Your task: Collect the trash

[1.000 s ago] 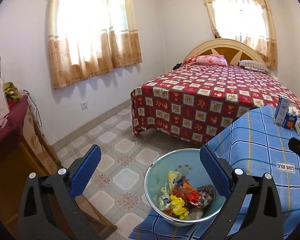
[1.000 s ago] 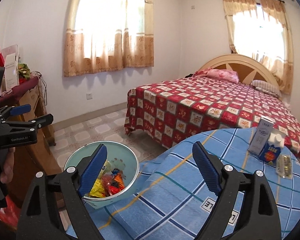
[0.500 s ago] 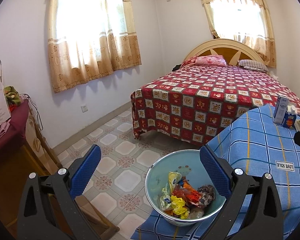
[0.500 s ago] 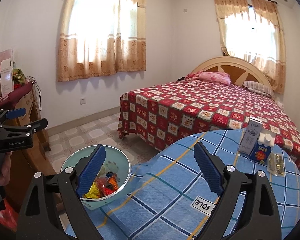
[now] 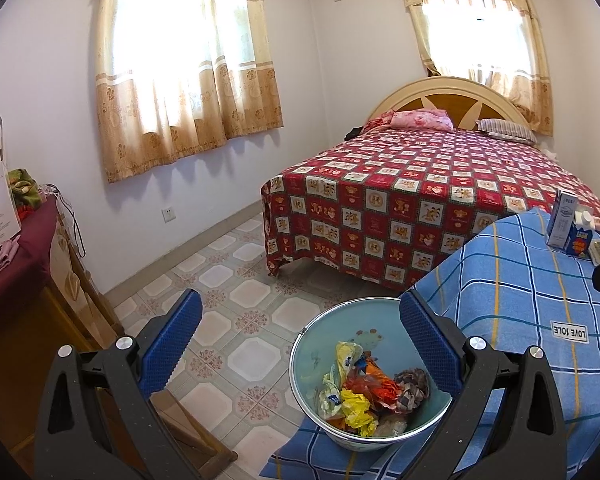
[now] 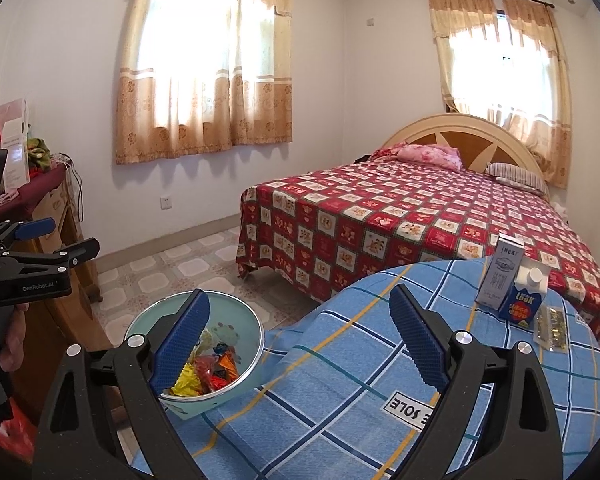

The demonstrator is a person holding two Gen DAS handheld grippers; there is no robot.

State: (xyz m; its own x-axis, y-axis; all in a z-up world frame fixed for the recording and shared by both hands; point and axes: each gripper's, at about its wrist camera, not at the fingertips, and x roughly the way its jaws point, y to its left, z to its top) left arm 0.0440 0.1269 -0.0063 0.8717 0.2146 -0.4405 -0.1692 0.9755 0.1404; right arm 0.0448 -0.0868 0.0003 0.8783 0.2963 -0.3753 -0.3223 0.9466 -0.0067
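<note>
Grippers spread above the trash bowl

Left gripper [image 5: 300,332] hangs with its blue-padded fingers [image 5: 171,332] wide apart and nothing between them, over the floor side of the bowl [image 5: 320,344]. Right gripper [image 6: 300,332] is likewise spread and empty; its left finger overlaps the bowl in that view, its right finger sits over the blue checked tablecloth [image 6: 360,360].

The pale green bowl stands at the cloth's edge and holds crumpled trash [image 5: 364,392]: yellow, orange and red wrappers and a grey-brown wad. Farther across the cloth from the bowl, well apart from it, stand a tall white carton [image 6: 498,276] and a blue juice carton [image 6: 524,300], touching or nearly so, with a clear packet [image 6: 550,328] lying just beside them. A "LOVE SOLE" label [image 5: 568,332] is sewn on the cloth between bowl and cartons.

Beyond the cloth is a bed with a red patterned cover [image 5: 412,200]. On the bowl's other side, a wooden cabinet [image 5: 28,320] stands on the tiled floor [image 5: 236,292].
</note>
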